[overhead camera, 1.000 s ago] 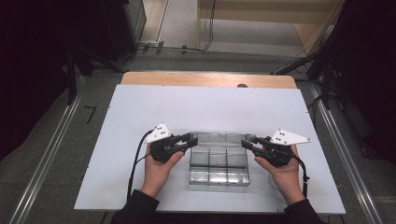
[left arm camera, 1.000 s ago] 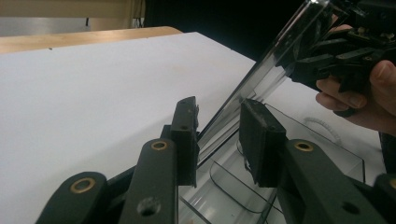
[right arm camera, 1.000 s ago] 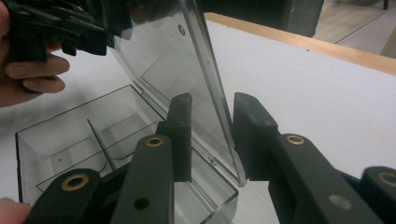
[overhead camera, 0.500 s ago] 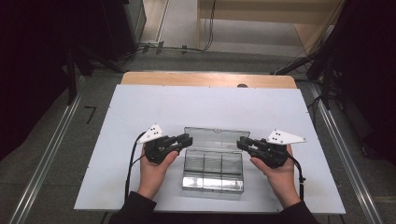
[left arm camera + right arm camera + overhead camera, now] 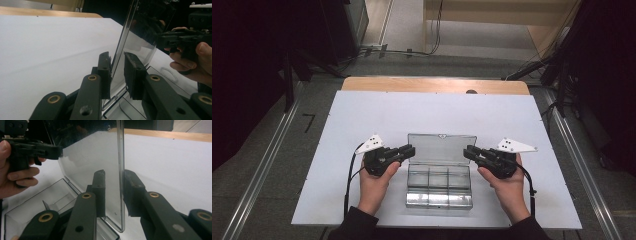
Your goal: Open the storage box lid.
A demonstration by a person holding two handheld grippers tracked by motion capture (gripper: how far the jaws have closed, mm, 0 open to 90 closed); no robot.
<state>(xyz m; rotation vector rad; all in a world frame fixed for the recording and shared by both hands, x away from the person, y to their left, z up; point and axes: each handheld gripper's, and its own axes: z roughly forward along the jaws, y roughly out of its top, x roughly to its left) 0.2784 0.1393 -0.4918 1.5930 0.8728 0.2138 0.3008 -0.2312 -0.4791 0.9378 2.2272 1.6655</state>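
A clear plastic box with compartments sits on the white worktop close to its near edge, about midway between the left and right edges; its transparent lid is swung up and stands nearly upright along the far side of the box. The left gripper comes in from the left at the lid's left edge, and in the left gripper view the lid's edge runs up between its two jaws, which stand narrowly apart; a slim gap shows on each side of the plastic, so the pads do not seem to press it, and these jaws have just been closing. The right gripper mirrors it at the lid's right edge; in the right gripper view the lid's edge stands between the jaws, narrowly apart too, close to the right-hand pad, though whether it touches I cannot tell
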